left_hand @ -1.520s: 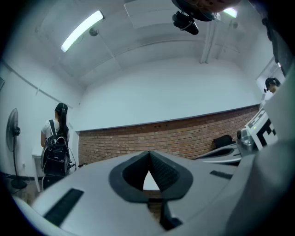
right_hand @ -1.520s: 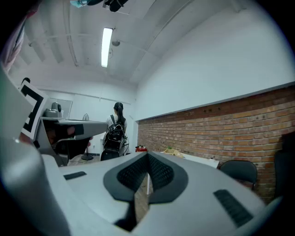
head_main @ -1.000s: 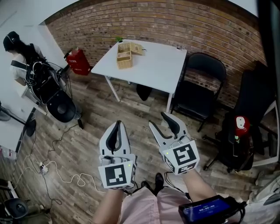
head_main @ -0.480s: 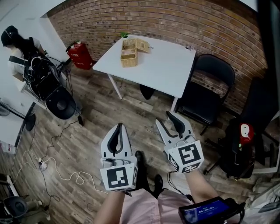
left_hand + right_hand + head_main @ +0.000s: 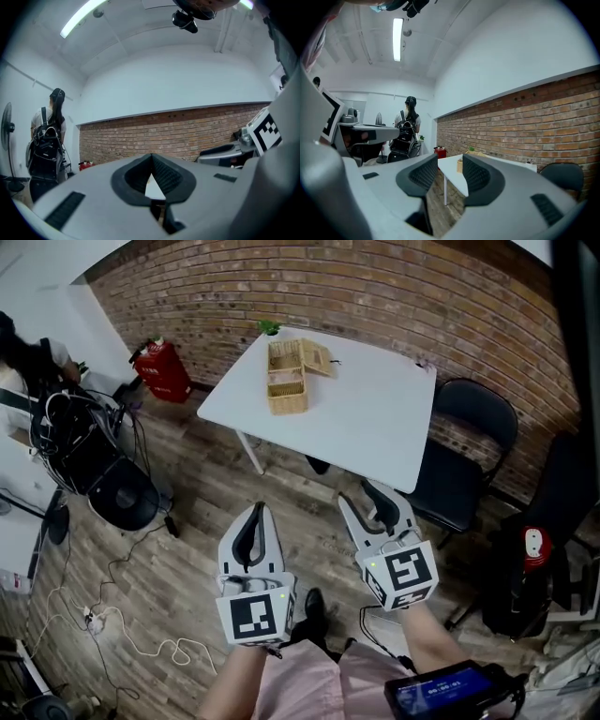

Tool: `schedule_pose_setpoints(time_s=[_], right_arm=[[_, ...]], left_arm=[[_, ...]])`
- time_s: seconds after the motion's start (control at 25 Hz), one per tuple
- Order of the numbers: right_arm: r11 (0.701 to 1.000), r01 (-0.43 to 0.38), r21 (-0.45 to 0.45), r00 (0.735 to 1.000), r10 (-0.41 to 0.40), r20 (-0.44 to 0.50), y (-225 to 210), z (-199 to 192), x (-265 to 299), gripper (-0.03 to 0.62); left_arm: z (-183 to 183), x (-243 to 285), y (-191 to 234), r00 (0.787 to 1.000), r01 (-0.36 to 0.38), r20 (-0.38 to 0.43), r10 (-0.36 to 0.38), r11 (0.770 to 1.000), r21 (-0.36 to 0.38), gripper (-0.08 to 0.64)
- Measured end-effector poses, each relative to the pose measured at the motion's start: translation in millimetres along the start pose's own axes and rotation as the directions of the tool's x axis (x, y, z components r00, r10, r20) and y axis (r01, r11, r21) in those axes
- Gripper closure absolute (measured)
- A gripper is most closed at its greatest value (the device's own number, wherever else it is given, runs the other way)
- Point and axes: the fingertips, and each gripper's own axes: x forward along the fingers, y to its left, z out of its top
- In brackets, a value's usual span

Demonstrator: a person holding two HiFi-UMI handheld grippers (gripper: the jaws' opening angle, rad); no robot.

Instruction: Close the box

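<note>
Box (image 5: 286, 382) sits on the white bench (image 5: 375, 423), on the half toward the brick wall (image 5: 394, 287), well apart from both claws and ahead of them in the head view. It is tan woven wicker and rectangular, with its lid (image 5: 317, 357) open and hanging off the right side. Bench top is smooth, flat and white on thin white legs.

Left claw (image 5: 254, 514) is held low over the wood-plank floor (image 5: 187, 549), short of the bench's near edge. Its ribbed black pads meet at the tips with nothing held. Right claw (image 5: 366, 498) is just beside it on the right, near the bench's near corner. Its jaws stand apart, have just been closing a little, and nothing is between them. The right gripper view shows the bench edge and box beyond the gap.

Both claws have grey plastic shells with a marker cube at the back. A black folding chair (image 5: 464, 456) is at the bench's right and a red fire extinguisher (image 5: 155, 371) is at its left, by the wall.
</note>
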Motion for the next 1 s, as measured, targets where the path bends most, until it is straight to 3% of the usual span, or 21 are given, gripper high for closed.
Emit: schedule_pose_setpoints(time_s=[0.52,1.0], right_arm=[[0.994,0.097,-0.045,0.994,-0.095,0.050,-42.2,45.3,101.5,0.426],[0.991,0.133,-0.008,0.991,-0.133,0.025,-105.6,30.8,163.1,0.431]], left_arm=[[19.1,110.1,61.3,0.995,0.066,0.070,-0.068,0.997,0.030,0.551],[-5.5,192.5,68.8,0.997,0.076,0.013,-0.077,0.996,0.046,0.552]])
